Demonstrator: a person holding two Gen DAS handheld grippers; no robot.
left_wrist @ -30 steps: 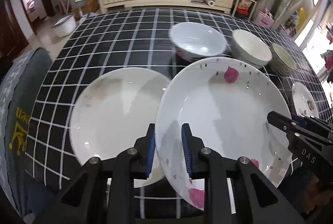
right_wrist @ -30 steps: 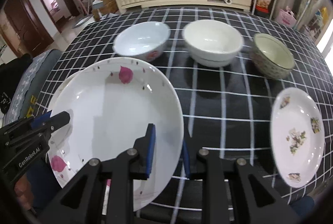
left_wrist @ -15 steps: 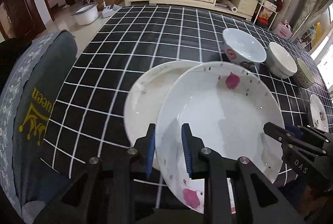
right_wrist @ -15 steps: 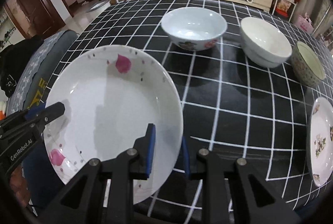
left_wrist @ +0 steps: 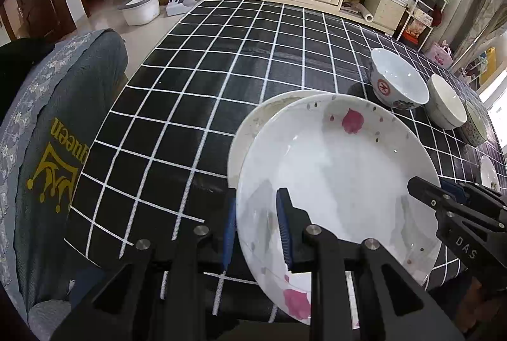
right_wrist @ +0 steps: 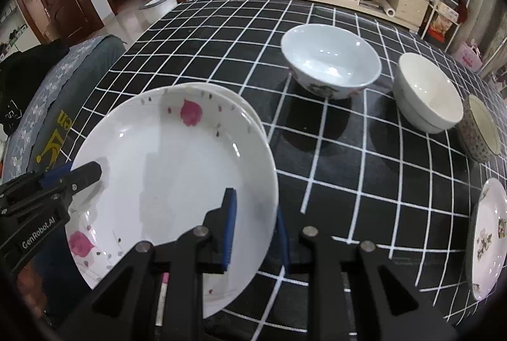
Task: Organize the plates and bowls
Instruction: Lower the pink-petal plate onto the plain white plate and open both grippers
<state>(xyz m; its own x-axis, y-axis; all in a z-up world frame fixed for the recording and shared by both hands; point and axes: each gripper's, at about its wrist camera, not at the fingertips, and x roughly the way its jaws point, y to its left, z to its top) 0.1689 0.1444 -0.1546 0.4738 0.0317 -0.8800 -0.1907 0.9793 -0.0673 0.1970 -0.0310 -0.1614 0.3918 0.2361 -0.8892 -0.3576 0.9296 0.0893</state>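
The pink-flowered plate [left_wrist: 342, 170] is gripped at its near rim from both sides: the left gripper [left_wrist: 256, 233] is closed on the left part of the rim, and the right gripper [right_wrist: 256, 230] is closed on the right part, one finger above and one below the rim in each case. The plate is held over the plain white plate [left_wrist: 253, 125], of which only a crescent of rim is exposed beyond it; whether the two are touching cannot be determined. The step in hand is judged to be stacking. For the next move, the plate should be centred and lowered level before both grips are released. Farther back on the checked tablecloth [right_wrist: 332, 176], the patterned bowl [right_wrist: 331, 60], the white bowl [right_wrist: 427, 92] and the speckled bowl [right_wrist: 480, 128] are left unsorted, with a small floral plate [right_wrist: 488, 238] at the right edge.
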